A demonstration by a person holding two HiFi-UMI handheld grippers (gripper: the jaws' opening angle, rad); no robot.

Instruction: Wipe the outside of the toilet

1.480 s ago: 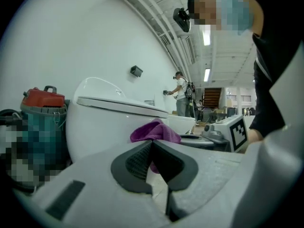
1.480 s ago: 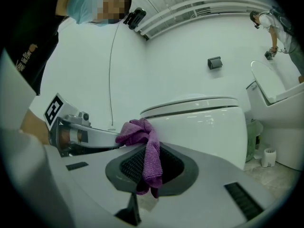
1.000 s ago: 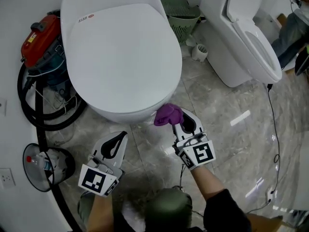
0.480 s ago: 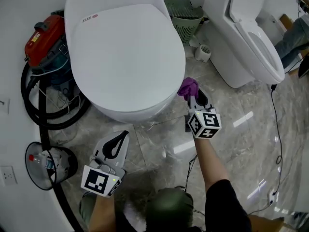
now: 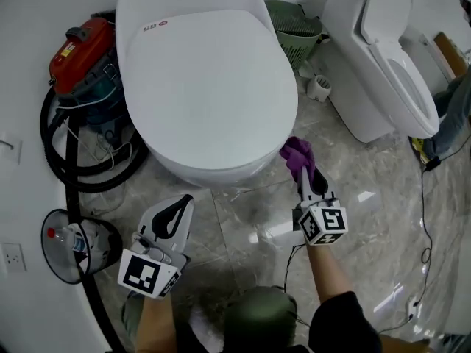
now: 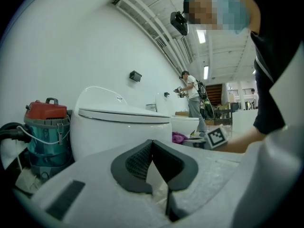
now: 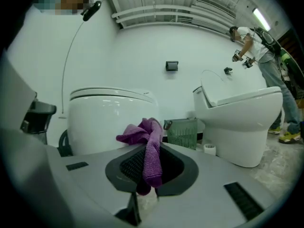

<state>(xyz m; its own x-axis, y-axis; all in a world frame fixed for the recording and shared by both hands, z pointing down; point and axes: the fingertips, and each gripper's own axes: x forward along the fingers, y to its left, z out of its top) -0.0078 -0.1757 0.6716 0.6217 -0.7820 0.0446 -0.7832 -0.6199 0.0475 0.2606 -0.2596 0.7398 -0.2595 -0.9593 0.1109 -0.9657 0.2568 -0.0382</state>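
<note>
Head view puts the toilet ahead of you, lid down, its long axis running away from you. The purple cloth sits just beside its front-right flank, pinched in your right gripper, whose jaws are closed on it. Your left gripper, jaws together and empty, hangs clear below the bowl's front, so the right hand is the nearer one for wiping.

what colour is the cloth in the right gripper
Purple. The cloth shows best in the right gripper view, pinched between the jaws.
</note>
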